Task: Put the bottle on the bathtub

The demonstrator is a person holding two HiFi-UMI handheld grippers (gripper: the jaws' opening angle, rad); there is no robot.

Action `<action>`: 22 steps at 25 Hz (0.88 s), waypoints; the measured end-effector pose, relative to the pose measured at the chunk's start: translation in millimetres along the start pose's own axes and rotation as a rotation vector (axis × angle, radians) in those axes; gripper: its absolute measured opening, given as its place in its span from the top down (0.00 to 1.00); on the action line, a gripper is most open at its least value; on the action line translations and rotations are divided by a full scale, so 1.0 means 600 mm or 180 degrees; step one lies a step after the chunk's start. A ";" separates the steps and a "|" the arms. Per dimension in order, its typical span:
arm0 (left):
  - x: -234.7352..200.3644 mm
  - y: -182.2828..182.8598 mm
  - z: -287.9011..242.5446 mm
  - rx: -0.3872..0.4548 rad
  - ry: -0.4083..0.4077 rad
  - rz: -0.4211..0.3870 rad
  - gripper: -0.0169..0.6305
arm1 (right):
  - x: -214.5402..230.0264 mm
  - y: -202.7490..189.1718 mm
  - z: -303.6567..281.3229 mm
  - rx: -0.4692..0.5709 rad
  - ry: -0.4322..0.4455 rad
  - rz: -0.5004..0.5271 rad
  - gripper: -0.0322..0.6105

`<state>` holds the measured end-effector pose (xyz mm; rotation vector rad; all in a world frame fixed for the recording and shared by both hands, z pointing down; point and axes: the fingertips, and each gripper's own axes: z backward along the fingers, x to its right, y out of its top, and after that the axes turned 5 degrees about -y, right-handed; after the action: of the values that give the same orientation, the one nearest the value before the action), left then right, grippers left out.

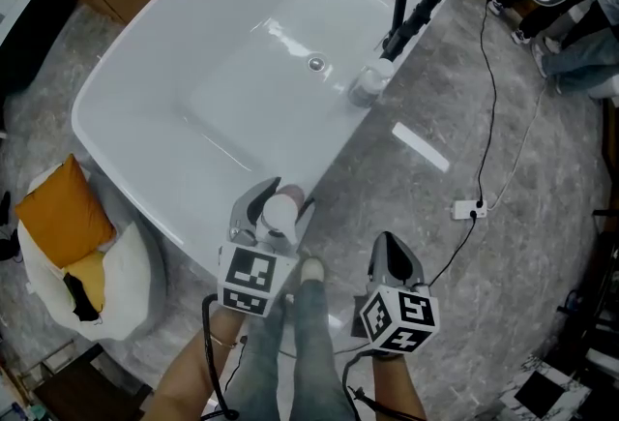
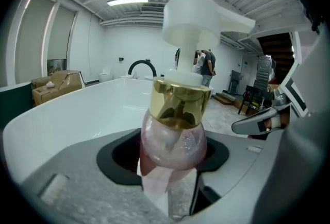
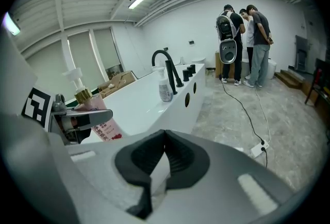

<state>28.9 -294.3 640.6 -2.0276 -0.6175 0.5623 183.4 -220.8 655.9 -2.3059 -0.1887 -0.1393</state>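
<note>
Left gripper point(image 1: 279, 209): jaws wide, clamped on pink pump bottle point(image 2: 172, 138) at bathtub point(image 1: 174, 61) rim. Right gripper point(image 1: 391, 243): jaws together, empty, over floor point(image 1: 542, 216).

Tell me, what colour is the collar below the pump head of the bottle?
The collar is shiny gold, clearest in the left gripper view.

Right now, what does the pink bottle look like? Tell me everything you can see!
The bottle is round, clear pink plastic by its look, glittery inside, with a shiny gold collar and a white pump head on top. A label with red print is on its side. It stands roughly upright, gripped by the jaws of the left gripper at the near rim of the white bathtub. Whether it touches the rim, I cannot tell.
</note>
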 end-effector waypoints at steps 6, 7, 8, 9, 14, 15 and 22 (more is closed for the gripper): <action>0.005 -0.005 -0.001 -0.0012 -0.0049 0.0085 0.53 | 0.001 0.007 0.003 0.0015 0.0007 0.0012 0.95; 0.006 -0.004 0.000 -0.0007 -0.0054 0.0090 0.53 | 0.000 0.008 0.004 0.0018 0.0008 0.0013 0.95; 0.006 -0.003 0.002 -0.0004 -0.0058 0.0096 0.52 | -0.001 0.009 0.005 0.0021 0.0010 0.0016 0.95; 0.006 -0.003 0.005 -0.0005 -0.0061 0.0101 0.51 | -0.004 0.010 0.007 0.0023 0.0013 0.0019 0.95; 0.010 -0.009 0.027 -0.0054 -0.0060 0.0179 0.50 | -0.013 0.016 0.017 0.0031 0.0034 0.0023 0.95; 0.011 -0.009 0.034 -0.0058 -0.0059 0.0191 0.50 | -0.016 0.020 0.019 0.0037 0.0036 0.0023 0.95; 0.009 0.003 0.089 -0.0029 0.0018 0.0272 0.50 | -0.039 0.062 0.035 0.0140 0.0085 0.0048 0.95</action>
<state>1.2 -257.9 612.5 -2.0713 -0.5328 0.6048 167.9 -232.4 610.9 -2.2601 -0.1592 -0.1567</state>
